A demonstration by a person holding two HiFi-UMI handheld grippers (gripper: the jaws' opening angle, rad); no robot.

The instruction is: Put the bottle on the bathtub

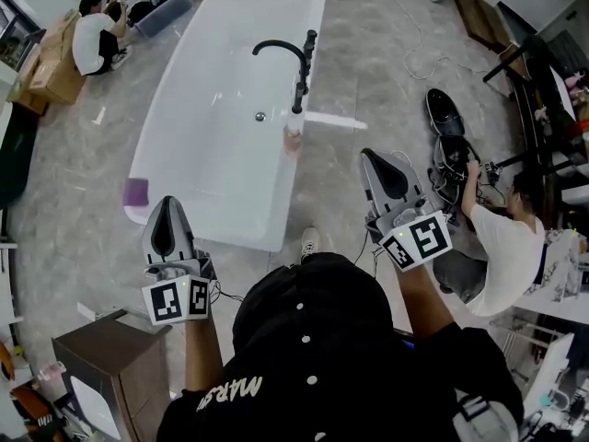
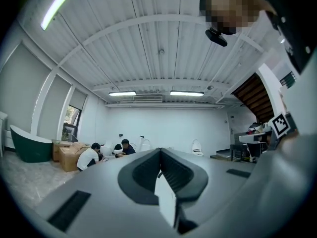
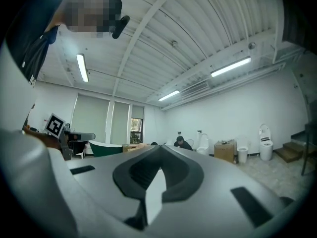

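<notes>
In the head view the white bathtub [image 1: 175, 132] lies ahead on the grey floor. A small pale bottle [image 1: 294, 140] stands upright on its right rim, just below the black faucet [image 1: 293, 63]. My left gripper [image 1: 168, 204] is held near the tub's near end, shut with nothing in it. My right gripper [image 1: 370, 155] is to the right of the tub, short of the bottle, also shut and empty. Both gripper views look up across the room: the left gripper [image 2: 159, 150] and the right gripper [image 3: 159, 147] show jaws closed together. Neither shows the bottle.
A purple block [image 1: 136, 191] sits on the tub's left rim. A person [image 1: 502, 247] crouches at the right by black gear [image 1: 449, 145]. A brown cabinet [image 1: 106, 362] stands at the lower left. People [image 1: 92, 40] sit by boxes [image 1: 55, 67] at the far left.
</notes>
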